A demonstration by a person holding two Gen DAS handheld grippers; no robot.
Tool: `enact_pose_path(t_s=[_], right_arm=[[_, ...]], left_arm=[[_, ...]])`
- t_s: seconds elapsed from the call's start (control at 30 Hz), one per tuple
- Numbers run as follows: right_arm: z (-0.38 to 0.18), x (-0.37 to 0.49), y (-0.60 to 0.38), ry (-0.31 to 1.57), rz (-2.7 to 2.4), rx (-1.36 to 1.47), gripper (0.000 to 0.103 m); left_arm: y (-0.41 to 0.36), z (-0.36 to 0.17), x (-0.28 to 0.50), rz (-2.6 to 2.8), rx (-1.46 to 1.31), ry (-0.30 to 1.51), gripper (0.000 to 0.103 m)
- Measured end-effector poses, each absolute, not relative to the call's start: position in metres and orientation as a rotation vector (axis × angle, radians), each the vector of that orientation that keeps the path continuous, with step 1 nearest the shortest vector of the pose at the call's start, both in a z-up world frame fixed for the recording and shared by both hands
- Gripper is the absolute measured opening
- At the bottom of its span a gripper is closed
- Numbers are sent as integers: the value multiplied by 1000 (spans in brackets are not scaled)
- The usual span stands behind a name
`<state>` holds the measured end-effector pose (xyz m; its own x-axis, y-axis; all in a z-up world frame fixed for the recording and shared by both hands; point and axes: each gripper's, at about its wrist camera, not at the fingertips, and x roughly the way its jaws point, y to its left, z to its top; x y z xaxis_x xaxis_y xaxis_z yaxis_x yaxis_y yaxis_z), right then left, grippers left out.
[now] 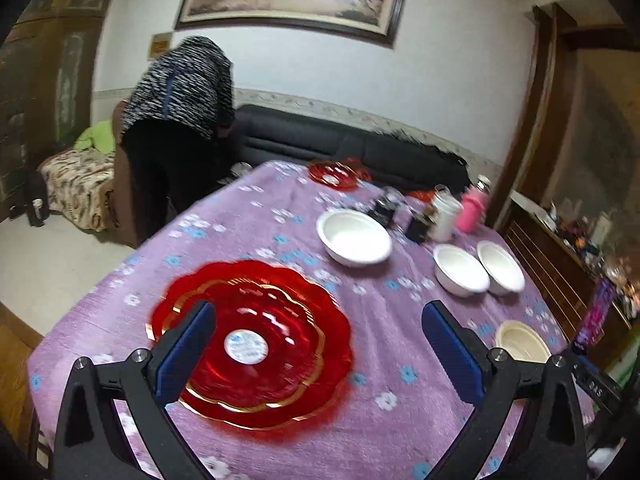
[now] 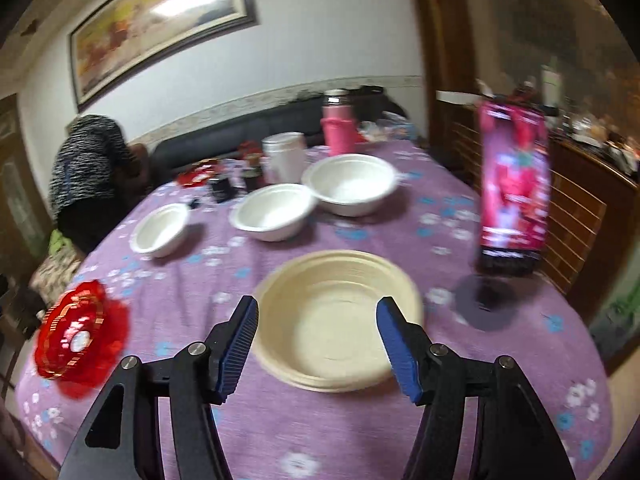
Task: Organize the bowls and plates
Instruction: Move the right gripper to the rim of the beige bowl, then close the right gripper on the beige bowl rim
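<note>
My left gripper [image 1: 318, 344] hangs with fingers spread wide above the scalloped red glass plate [image 1: 256, 344], which lies flat, face up, on the purple flowered tablecloth [image 1: 248, 216]; my right gripper [image 2: 316, 346], equally apart, frames the upright cream paper bowl [image 2: 338, 318]; motion blurs both rims.

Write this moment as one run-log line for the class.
left gripper: open, over red plate | right gripper: open, over cream bowl | three white bowls unstacked

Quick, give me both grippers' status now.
Left gripper: open, empty, over the red plate.
Right gripper: open, empty, over the cream bowl.
</note>
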<state>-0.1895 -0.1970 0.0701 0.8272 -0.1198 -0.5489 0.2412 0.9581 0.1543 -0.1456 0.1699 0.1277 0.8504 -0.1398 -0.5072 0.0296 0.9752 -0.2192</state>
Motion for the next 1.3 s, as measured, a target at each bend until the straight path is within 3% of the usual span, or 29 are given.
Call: enact_pose_path(t_s=[0.37,0.43,0.5,0.57,1.3], right_arm=[[27,-149,-261,738,-287,354,65],[19,-138,-270,766,-285,383,57],[13,-130,-277,787,-278,408,43],[9,-123,-279,803,-262,427,36],[6,-83,-179,893,70,258,30]], left_arm=[[150,114,-140,-161,-201,636,103],[150,112,-139,-162,-205,646,103],[151,111,-138,-163,-206,653,103],[150,110,-136,-165,-205,663,103],[122,90,-122,-194,-163,775,103]])
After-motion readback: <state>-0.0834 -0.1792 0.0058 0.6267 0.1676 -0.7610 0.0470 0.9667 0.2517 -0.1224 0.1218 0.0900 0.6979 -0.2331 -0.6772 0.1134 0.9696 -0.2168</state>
